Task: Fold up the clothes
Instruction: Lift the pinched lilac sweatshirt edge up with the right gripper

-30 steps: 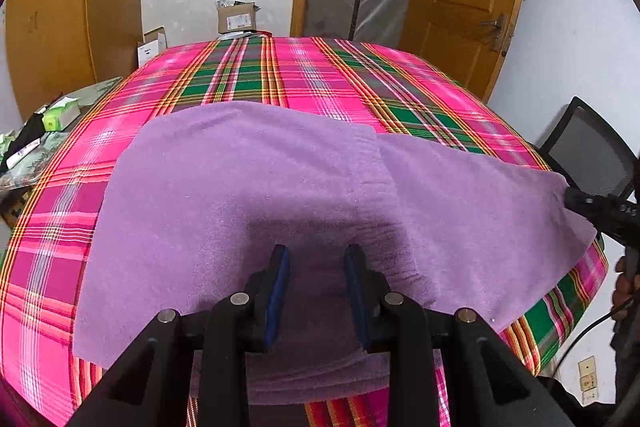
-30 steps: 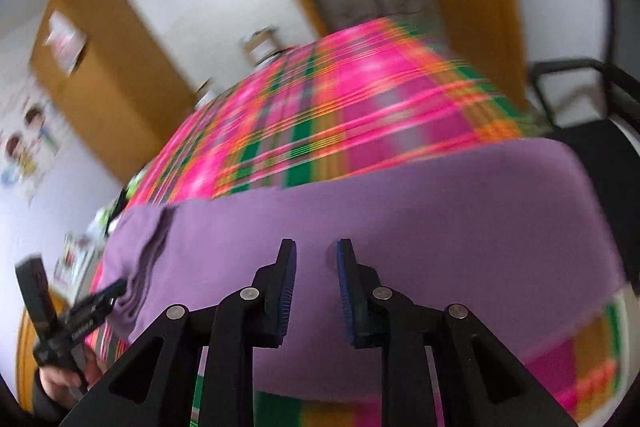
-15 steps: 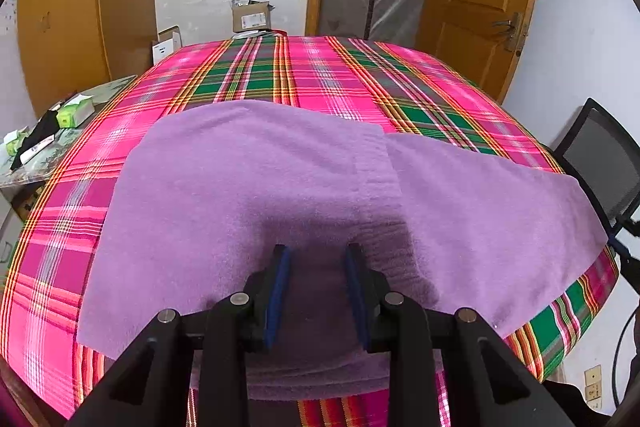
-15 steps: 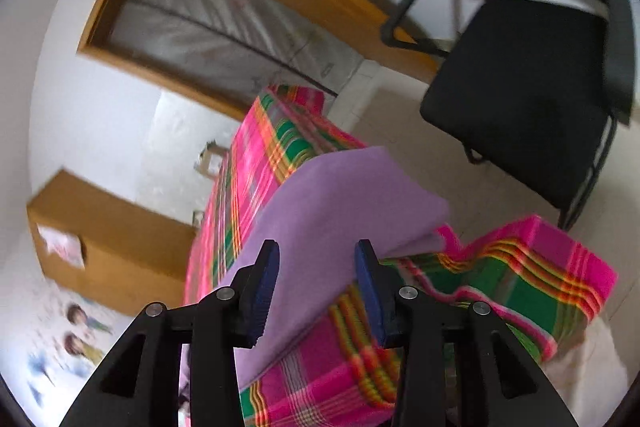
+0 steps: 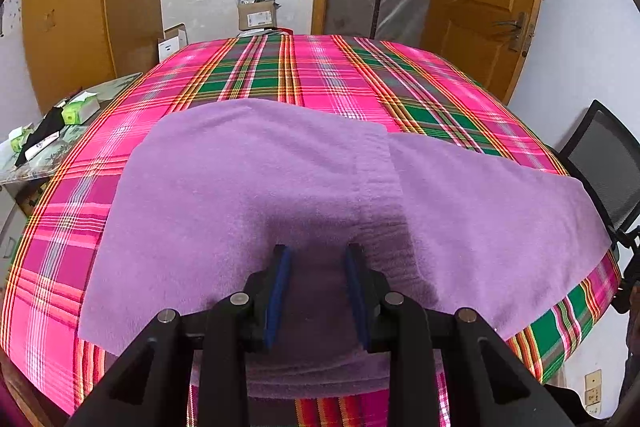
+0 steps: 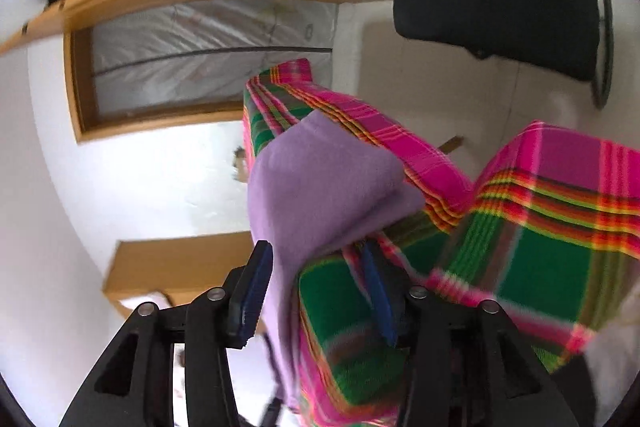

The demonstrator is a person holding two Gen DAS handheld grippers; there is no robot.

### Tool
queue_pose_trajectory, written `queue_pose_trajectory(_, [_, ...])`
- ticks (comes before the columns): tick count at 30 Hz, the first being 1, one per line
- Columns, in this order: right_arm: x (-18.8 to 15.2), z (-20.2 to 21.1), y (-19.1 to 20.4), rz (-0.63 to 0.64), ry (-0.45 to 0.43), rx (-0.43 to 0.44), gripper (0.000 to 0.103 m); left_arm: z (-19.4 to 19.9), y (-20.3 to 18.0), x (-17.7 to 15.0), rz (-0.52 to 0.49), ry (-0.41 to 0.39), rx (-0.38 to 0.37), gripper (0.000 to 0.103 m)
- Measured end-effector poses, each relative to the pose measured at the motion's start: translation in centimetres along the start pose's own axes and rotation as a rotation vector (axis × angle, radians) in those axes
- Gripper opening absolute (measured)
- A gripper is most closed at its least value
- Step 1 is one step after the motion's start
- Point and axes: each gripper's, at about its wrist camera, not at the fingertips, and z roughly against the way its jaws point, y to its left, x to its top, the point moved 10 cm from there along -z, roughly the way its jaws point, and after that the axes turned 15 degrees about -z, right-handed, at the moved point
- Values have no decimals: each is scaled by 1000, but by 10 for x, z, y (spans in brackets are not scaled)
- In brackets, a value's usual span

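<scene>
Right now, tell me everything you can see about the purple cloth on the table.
The purple cloth looks like soft, fuzzy fleece, plain lilac with no print. It lies mostly flat on the plaid tablecloth, partly folded: a ribbed edge band runs across it where one layer overlaps another. Its near edge hangs over the table's front. The left gripper hovers open above the near part. At the far right corner, the open right gripper straddles the cloth edge and tablecloth.
</scene>
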Motion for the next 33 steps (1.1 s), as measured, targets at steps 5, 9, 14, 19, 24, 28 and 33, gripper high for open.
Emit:
queue_pose_trajectory(5, [8,-8,0,-45,-3,72,48,0,0,-1,4,4,4,29])
queue_pose_trajectory(9, [12,-6,11,-31,-53,121,44,0,0,-1,8,3,5,29])
queue_pose_trajectory(14, [14,4,16,-28,-105,159,28,1,1,-1,12,0,5,29])
queue_pose_trajectory(19, [17,-2,20,6,-118,145,11,1,1,-1,15,-5,1,30])
queue_pose_trajectory(24, [11,0,38,107,-150,111,8,1,1,-2,19,-8,-2,30])
queue_pose_trajectory(28, [-7,4,67,223,-153,99,8,1,1,-1,20,-8,-4,30])
queue_pose_trajectory(33, [-40,2,106,361,-122,101,8,1,1,0,19,-8,-8,29])
